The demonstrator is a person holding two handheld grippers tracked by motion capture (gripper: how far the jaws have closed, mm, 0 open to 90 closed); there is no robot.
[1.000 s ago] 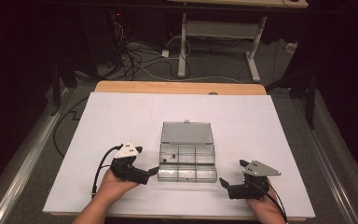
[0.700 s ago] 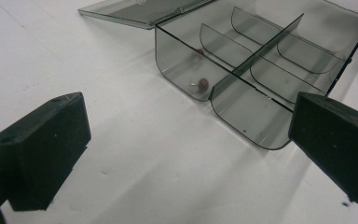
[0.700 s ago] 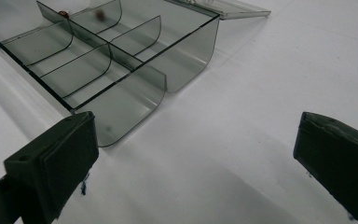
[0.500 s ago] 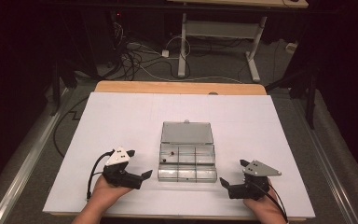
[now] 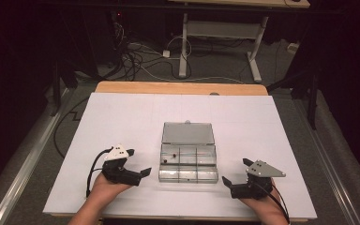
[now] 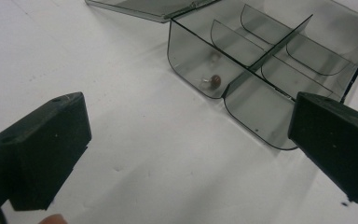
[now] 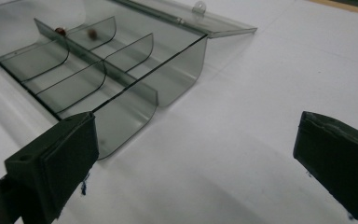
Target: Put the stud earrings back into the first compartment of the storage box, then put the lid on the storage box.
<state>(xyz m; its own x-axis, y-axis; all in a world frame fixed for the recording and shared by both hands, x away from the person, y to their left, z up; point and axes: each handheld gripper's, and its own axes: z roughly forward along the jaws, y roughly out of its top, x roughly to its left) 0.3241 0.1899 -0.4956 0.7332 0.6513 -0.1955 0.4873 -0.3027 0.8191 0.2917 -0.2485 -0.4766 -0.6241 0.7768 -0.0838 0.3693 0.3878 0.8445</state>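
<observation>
Clear plastic compartment box (image 5: pixel 188 161) lies open, one small brown bead (image 6: pixel 215 80) inside; my left gripper (image 5: pixel 138 162) and right gripper (image 5: pixel 235 178) flank it, jaws wide, empty; sorting barely begun, I judge.

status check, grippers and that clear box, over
Left gripper open, empty, left of the box. Right gripper open, empty, at its right. Clear compartment box lid open, small brown bead in one compartment. Nothing between grippers and box.

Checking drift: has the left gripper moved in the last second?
Yes. The left gripper has backed away from the clear box, toward the table's near edge.
</observation>
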